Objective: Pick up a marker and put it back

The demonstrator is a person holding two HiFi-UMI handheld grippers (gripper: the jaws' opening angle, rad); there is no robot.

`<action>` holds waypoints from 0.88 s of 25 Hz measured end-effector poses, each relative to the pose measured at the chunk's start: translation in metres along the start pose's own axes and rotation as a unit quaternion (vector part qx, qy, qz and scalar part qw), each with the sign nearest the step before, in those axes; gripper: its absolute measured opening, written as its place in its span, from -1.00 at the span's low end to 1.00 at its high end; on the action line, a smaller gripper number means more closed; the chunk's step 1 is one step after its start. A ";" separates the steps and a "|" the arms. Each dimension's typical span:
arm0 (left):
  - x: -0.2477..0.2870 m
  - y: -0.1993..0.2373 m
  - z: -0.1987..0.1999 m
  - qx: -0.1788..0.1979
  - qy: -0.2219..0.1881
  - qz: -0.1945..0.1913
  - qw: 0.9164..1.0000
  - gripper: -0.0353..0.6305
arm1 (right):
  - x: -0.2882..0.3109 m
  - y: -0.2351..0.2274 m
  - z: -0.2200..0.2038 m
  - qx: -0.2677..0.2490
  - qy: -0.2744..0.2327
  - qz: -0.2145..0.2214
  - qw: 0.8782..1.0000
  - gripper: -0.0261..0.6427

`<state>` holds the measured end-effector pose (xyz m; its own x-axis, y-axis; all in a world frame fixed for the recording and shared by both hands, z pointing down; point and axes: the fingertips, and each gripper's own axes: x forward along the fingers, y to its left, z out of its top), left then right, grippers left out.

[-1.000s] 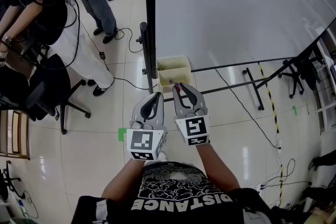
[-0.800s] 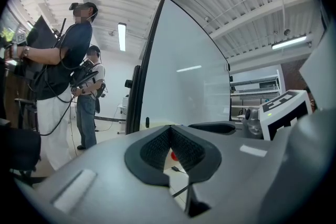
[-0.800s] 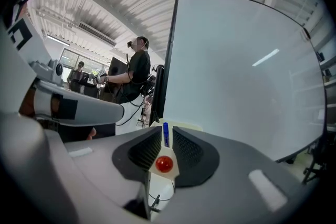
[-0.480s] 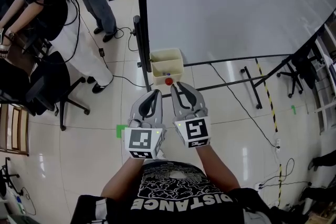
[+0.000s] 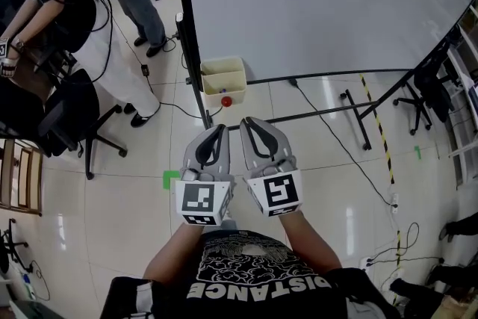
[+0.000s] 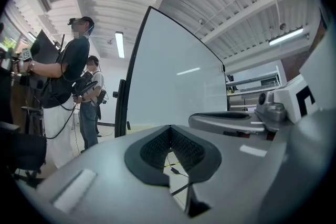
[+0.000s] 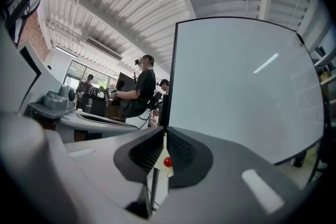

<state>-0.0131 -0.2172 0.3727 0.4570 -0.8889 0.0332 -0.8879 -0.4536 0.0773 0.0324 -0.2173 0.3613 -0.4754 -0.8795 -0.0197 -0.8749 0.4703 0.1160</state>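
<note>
Head view: both tools are held out level in front of the person, side by side. Left tool (image 5: pixel 217 128) has its tips together. Right tool (image 5: pixel 249 122) has its tips close. The marker (image 5: pixel 226 101) is in the beige box (image 5: pixel 213 78) hung on the post of the whiteboard (image 5: pixel 321 4), well apart from both tools. Only its red end shows.

Left gripper view: pads pressed together at the tip, nothing between them. The whiteboard is ahead.

Right gripper view: the jaws have just been closing. The pads stand nearly together with a thin slit left and grip nothing. The marker's red end (image 7: pixel 167 162) shows through the slit, far off in the box.

Handling (judgement): the marker is likely light and rigid, with a smooth plastic barrel. It is not fragile, but it could slip or twist in a loose pinch. Best hold is across the barrel just under the red end, since that is the only part exposed. Firm, square pads.
</note>
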 end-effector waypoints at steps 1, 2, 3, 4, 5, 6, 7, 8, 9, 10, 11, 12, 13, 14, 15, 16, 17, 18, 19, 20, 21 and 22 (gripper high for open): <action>-0.002 -0.004 -0.002 0.000 0.000 0.000 1.000 -0.88 | -0.005 0.000 0.001 0.000 -0.001 0.001 1.000 -0.89; -0.004 -0.009 -0.003 -0.001 0.000 0.000 1.000 -0.88 | -0.010 0.000 0.001 0.001 -0.001 0.001 1.000 -0.90; -0.006 -0.013 -0.004 0.000 -0.002 0.000 1.000 -0.88 | -0.015 0.000 0.000 0.001 -0.001 0.002 1.000 -0.92; -0.008 -0.017 -0.003 0.000 -0.003 0.001 1.000 -0.88 | -0.020 0.000 0.000 0.002 -0.001 0.003 1.000 -0.92; -0.010 -0.021 -0.003 0.001 -0.004 0.003 1.000 -0.88 | -0.025 0.000 0.000 0.002 -0.001 0.004 1.000 -0.92; -0.012 -0.024 -0.002 0.001 -0.003 0.006 1.000 -0.88 | -0.029 -0.001 0.000 0.002 -0.002 0.006 1.000 -0.92; -0.014 -0.027 -0.002 0.002 -0.001 0.009 1.000 -0.88 | -0.033 -0.001 0.000 0.003 -0.003 0.007 1.000 -0.92; -0.016 -0.030 -0.002 0.003 -0.001 0.012 1.000 -0.88 | -0.037 -0.001 0.000 0.005 -0.005 0.009 1.000 -0.92; -0.019 -0.033 -0.003 0.004 -0.003 0.013 1.000 -0.88 | -0.042 0.000 0.000 0.007 -0.006 0.011 1.000 -0.92; -0.022 -0.037 -0.002 0.006 -0.007 0.013 1.000 -0.88 | -0.046 0.000 0.000 0.010 -0.008 0.013 1.000 -0.92; -0.025 -0.040 -0.002 0.008 -0.010 0.013 1.000 -0.88 | -0.050 0.001 0.001 0.012 -0.010 0.016 1.000 -0.92; -0.027 -0.043 -0.001 0.010 -0.012 0.014 1.000 -0.88 | -0.053 0.002 0.003 0.015 -0.012 0.019 1.000 -0.92; -0.030 -0.045 -0.001 0.011 -0.013 0.016 1.000 -0.88 | -0.056 0.003 0.005 0.017 -0.013 0.021 1.000 -0.92; -0.032 -0.047 0.000 0.012 -0.014 0.018 1.000 -0.88 | -0.058 0.004 0.006 0.018 -0.015 0.024 0.999 -0.92; -0.035 -0.049 0.000 0.013 -0.015 0.020 1.000 -0.88 | -0.061 0.006 0.006 0.019 -0.016 0.026 0.999 -0.92; -0.038 -0.052 0.001 0.014 -0.016 0.022 1.000 -0.88 | -0.064 0.007 0.006 0.019 -0.016 0.029 0.999 -0.92; -0.041 -0.054 0.001 0.015 -0.017 0.024 0.999 -0.88 | -0.068 0.009 0.006 0.018 -0.018 0.031 0.999 -0.92; -0.044 -0.056 0.001 0.015 -0.016 0.026 0.999 -0.88 | -0.071 0.010 0.006 0.016 -0.019 0.033 0.999 -0.92; -0.047 -0.057 0.000 0.016 -0.015 0.029 0.999 -0.88 | -0.074 0.012 0.006 0.015 -0.019 0.035 0.999 -0.92; -0.050 -0.059 -0.001 0.016 -0.014 0.031 0.999 -0.88 | -0.076 0.013 0.005 0.015 -0.019 0.036 0.999 -0.92; -0.052 -0.061 -0.002 0.017 -0.015 0.031 0.999 -0.88 | -0.079 0.014 0.004 0.015 -0.018 0.037 0.999 -0.92; -0.055 -0.063 -0.002 0.017 -0.018 0.032 0.999 -0.88 | -0.082 0.015 0.003 0.015 -0.017 0.038 0.999 -0.92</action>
<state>0.0180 -0.1400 0.3682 0.3982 -0.9173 0.0010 -0.9165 -0.3978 0.0421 0.0584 -0.1378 0.3615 -0.5432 -0.8383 -0.0457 -0.8381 0.5383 0.0880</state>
